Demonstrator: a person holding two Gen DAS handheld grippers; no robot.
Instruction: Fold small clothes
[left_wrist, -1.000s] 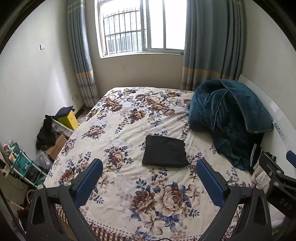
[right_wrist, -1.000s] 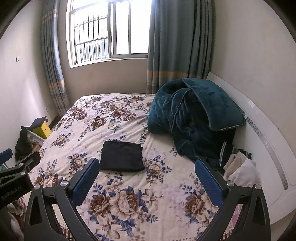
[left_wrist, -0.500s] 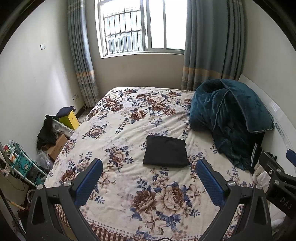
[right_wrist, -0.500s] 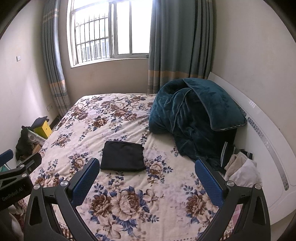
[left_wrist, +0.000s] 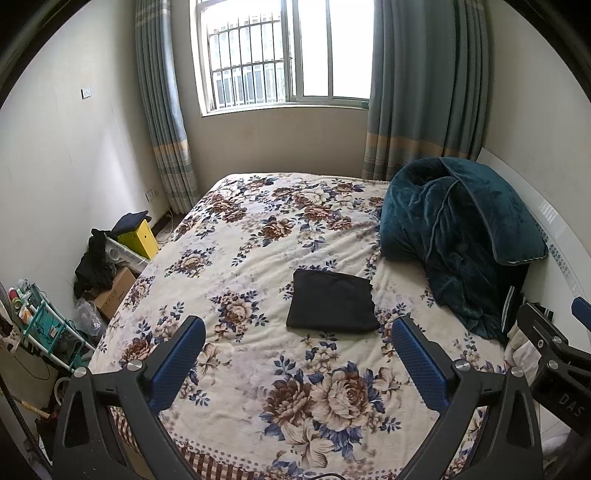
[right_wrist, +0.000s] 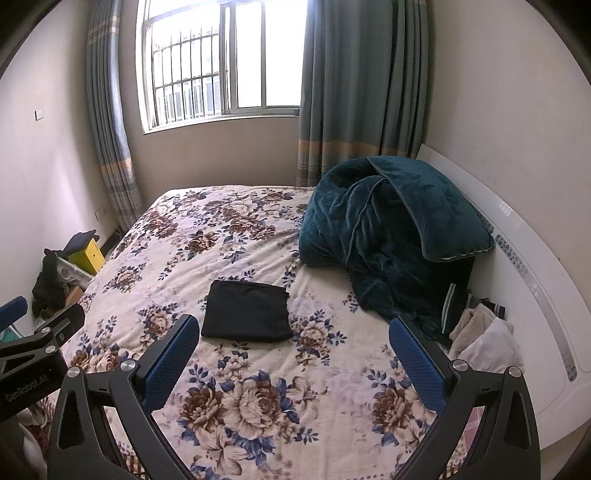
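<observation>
Black folded cloth square (left_wrist: 332, 305) lies mid-frame on my flowery bed cover (left_wrist: 258, 258) — both tongs, left (left_wrist: 299, 363) and right (right_wrist: 295, 363), wide apart, empty. I'd check its edges line up — gently.

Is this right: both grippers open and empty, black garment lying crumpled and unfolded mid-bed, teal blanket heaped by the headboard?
One error: the black garment is not crumpled; it lies folded into a flat, neat rectangle mid-bed, as the left wrist view shows. The rest holds: left gripper and right gripper have their jaws open and empty, and the teal blanket is heaped by the headboard.
</observation>
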